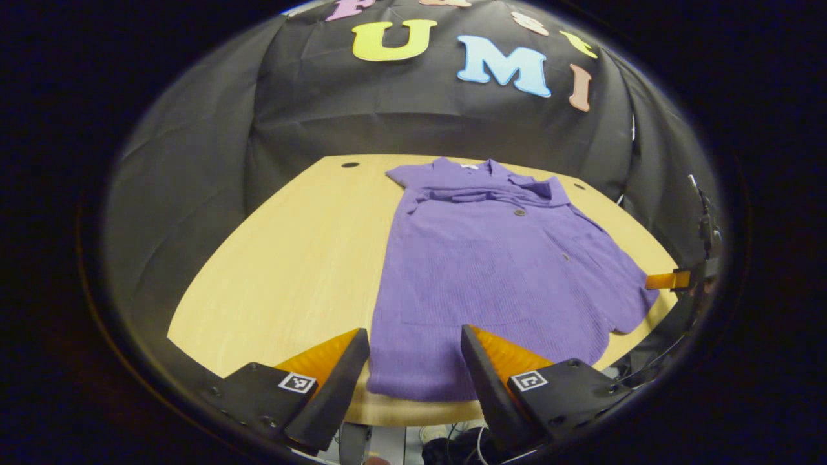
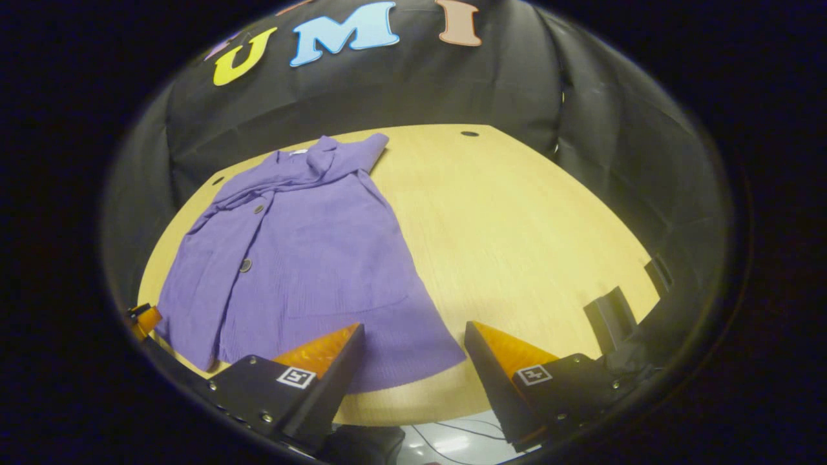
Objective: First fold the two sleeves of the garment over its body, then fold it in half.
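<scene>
A light wooden table (image 1: 284,258) stands in a booth with black cloth walls all around it.

In the left gripper view, a purple garment (image 1: 491,271) lies flat on the table, more to the right side. Its collar points to the far edge and its bottom hem is at the near edge. Two dark buttons (image 1: 519,211) run down its front. Both sleeves are already folded in across the chest, just under the collar. The left gripper (image 1: 415,361) hangs over the near edge of the table, right above the hem. Its two fingers are wide apart and hold nothing. Far off at the right edge, part of the other gripper peeks in beside the garment's corner.

In the right gripper view, the garment (image 2: 303,258) lies on the left half of the table (image 2: 517,226), collar far away. The right gripper (image 2: 413,358) hangs above the hem's corner near the front edge. Its fingers are spread wide too, with nothing between them. One finger (image 2: 320,352) is over the cloth and the other is over bare wood.
</scene>
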A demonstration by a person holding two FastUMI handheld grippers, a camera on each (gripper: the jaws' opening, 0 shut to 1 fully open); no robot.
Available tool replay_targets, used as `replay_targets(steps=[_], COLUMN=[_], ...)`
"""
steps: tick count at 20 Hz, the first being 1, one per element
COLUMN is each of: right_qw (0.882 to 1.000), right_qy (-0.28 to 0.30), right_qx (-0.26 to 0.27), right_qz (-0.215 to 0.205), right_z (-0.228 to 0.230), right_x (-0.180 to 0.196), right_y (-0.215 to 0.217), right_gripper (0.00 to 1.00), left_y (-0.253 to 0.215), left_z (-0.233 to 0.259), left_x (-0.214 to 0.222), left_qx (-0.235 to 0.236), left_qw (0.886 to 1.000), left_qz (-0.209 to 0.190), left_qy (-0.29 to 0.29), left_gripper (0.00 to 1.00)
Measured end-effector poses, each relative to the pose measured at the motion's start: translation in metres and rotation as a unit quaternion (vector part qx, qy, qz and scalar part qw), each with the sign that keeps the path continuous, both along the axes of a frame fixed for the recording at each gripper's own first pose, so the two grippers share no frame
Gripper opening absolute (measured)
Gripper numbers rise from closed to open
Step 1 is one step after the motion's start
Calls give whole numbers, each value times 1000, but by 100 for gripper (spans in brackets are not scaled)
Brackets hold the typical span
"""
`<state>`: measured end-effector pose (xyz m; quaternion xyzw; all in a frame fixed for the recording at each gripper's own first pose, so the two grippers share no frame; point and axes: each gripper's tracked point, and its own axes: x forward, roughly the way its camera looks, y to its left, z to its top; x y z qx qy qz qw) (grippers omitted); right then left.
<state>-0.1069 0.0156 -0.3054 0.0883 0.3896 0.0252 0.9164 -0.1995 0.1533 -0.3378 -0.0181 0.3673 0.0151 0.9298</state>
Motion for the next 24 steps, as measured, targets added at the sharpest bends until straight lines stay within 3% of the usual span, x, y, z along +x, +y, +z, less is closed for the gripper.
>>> replay_targets(steps=[7,10,12,14,17,18,19,20,21,22,23,24], right_qw=[999,998,998,998,998,998,998,998,998,999,999,999], right_qy=[-3,-8,-5,-2,-1,0,-1,-1,-1,2,1,4], right_qx=[-5,-26,-24,-22,-16,-13,-15,-5,3,12,23,31], right_qz=[36,50,50,54,62,61,66,61,57,51,43,40], right_z=[-4,-4,-4,-5,-3,-5,-5,-4,-4,-6,-3,-5], right_x=[0,-2,-3,-2,-2,-1,-1,1,0,0,1,3], right_y=[21,27,29,29,32,34,34,37,37,38,38,38], right_gripper=[98,98,96,96,78,67,58,58,29,25,10,10], left_y=[1,-4,-11,-18,-28,-31,-36,-33,-34,-35,-36,-37], left_z=[-10,-15,-16,-16,-18,-18,-20,-19,-19,-19,-18,-18], left_x=[-4,-6,-1,1,4,2,1,4,3,2,3,3], left_qx=[13,41,33,27,19,21,18,14,14,14,12,10], left_qw=[999,999,999,999,999,999,999,998,998,998,998,998], left_qz=[33,28,30,33,43,44,44,55,59,60,64,66], left_qy=[-4,0,1,4,2,4,5,5,8,11,12,14], left_gripper=[94,93,92,71,40,30,25,20,14,15,13,10])
